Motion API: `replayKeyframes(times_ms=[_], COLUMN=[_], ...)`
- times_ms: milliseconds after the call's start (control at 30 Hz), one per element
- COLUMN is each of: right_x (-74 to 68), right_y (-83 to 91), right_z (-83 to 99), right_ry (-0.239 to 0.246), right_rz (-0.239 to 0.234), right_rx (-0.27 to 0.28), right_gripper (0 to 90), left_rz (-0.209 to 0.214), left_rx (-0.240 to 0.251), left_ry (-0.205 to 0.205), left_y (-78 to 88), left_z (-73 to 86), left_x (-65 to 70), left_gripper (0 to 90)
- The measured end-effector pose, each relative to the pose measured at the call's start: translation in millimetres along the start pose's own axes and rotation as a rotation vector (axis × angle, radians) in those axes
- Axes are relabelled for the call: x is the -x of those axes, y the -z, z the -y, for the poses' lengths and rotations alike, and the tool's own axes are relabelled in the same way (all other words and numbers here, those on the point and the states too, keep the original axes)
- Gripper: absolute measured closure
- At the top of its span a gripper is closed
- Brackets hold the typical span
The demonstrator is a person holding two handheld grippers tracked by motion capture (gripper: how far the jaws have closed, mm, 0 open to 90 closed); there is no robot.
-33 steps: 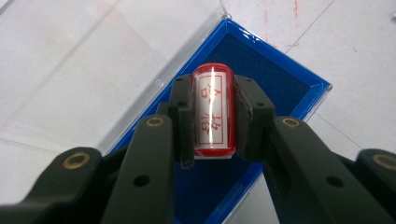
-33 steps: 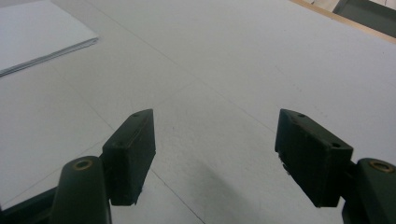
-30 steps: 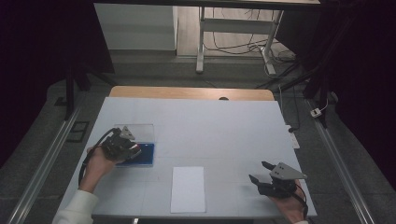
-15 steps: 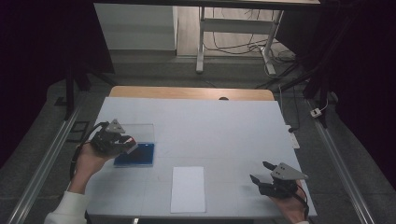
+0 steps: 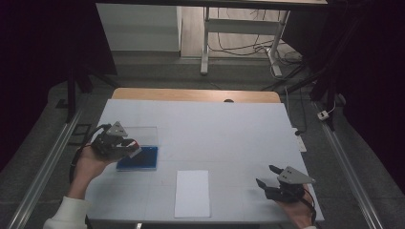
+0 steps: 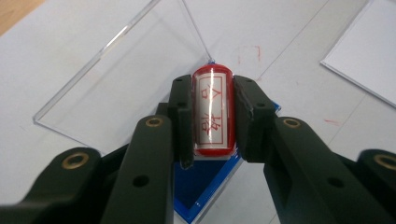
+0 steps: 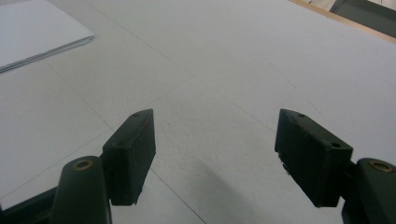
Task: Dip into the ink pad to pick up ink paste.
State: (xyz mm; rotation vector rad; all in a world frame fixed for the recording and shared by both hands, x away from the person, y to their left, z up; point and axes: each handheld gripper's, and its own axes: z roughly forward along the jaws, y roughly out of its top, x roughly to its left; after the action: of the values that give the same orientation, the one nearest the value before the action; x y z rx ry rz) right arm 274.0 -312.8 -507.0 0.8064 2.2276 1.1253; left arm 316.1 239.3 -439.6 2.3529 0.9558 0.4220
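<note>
Holding the red stamp [image 6: 212, 112] clamped in the left gripper [image 5: 125, 147] at frame left, just above the blue ink pad [image 5: 138, 158]. Looks freshly inked, so next it needs carrying right to the white paper [image 5: 192, 192], bottom center. Right gripper [image 5: 268, 177] sits lower right, jaws apart, empty.

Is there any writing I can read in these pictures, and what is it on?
Red stamp, held between the jaws of the left gripper: two red characters in a red frame on its white label, too blurred by glare to read for certain.
White paper: no writing visible.
Blue tray and clear lid: no writing.
</note>
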Motion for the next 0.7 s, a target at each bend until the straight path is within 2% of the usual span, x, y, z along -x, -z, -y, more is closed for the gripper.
replayKeyframes(times_ms=[467,700], right_x=[0.1,0.3], right_y=[0.0,-0.1], right_z=[0.1,0.5], right_ry=[0.002,-0.001], right_rz=[0.005,0.001], right_rx=[-0.009,-0.006], right_gripper=[28.3,28.4], left_rz=[0.024,0.021], left_rx=[-0.108,-0.118], left_ry=[0.008,0.011], left_y=[-30.6,-34.3], left_z=[5.1,6.2], left_x=[-2.6,-3.4], left_gripper=[70.6,70.6])
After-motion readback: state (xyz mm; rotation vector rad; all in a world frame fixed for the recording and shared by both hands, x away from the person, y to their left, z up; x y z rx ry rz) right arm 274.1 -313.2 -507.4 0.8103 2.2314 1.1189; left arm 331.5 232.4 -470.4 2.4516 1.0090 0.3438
